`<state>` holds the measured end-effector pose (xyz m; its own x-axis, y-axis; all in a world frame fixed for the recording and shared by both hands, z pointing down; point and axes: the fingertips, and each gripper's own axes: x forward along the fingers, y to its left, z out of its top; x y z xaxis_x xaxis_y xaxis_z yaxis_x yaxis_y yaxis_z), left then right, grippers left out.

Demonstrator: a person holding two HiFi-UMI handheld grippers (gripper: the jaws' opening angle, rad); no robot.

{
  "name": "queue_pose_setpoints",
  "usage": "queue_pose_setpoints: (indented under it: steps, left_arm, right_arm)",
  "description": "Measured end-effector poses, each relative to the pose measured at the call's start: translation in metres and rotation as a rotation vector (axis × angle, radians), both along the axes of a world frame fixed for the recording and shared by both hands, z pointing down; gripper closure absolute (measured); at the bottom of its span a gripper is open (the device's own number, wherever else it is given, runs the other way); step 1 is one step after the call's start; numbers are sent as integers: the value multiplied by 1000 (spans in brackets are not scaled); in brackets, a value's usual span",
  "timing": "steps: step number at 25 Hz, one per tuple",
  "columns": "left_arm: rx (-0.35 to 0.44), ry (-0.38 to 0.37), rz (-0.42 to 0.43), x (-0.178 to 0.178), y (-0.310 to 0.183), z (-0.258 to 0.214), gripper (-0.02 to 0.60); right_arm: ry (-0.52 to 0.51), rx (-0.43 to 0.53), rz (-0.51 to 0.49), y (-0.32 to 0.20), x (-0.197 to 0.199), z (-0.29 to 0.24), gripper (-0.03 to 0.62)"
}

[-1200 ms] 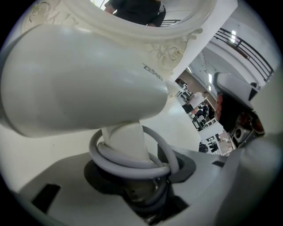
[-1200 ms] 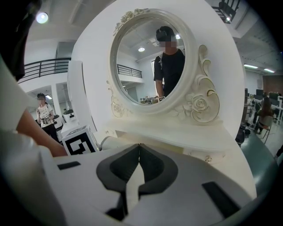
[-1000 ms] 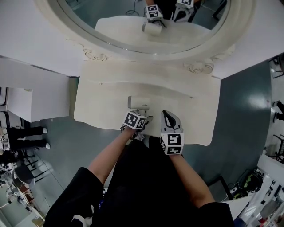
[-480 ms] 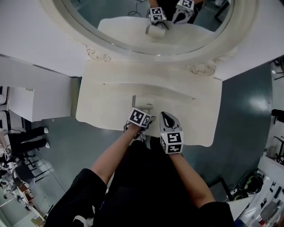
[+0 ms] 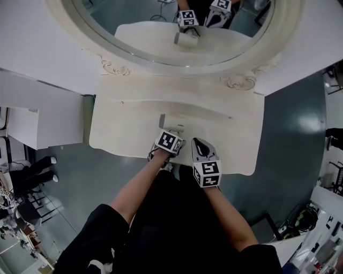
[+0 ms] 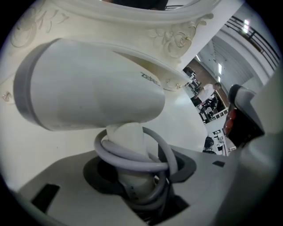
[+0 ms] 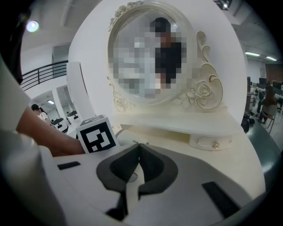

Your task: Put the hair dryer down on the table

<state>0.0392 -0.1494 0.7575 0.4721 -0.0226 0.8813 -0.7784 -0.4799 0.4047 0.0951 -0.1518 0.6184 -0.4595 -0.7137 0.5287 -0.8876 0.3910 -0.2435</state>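
White hair dryer [image 6: 88, 88] | handle foot hidden in left gripper [image 6: 138, 194] jaws

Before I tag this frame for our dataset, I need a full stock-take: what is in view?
hair dryer: one, white, held by its handle over the table's front
cord: one, grey, wound round the dryer's handle
dressing table: one, cream, below the person
mirror: one, oval, carved cream frame, behind the table
drawer: one, cream, under the mirror
floor: grey-green, around the table
left gripper: one, grey, fingers shut on the hair dryer's handle
right gripper: one, grey, fingers together, empty, beside the left
forearms: two, bare, black sleeves above
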Motion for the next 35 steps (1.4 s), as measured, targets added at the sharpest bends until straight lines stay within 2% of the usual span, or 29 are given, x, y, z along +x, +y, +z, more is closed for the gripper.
queue_pose_setpoints:
  steps: [11, 18, 29, 35]
  left_arm:
    - [71, -33, -45, -2, -10, -1, 282]
    - [101, -18, -60, -8, -12, -11, 262]
    - [154, 143, -99, -5, -2, -47, 261]
    - [266, 213, -141, -17, 2, -86, 262]
  right_arm:
    - [-24, -12, 25, 5, 15, 4, 577]
    - [-19, 3, 18, 5, 18, 2, 577]
    - [-30, 50, 36, 11, 16, -11, 577]
    - [-22, 78, 51, 18, 5, -25, 577]
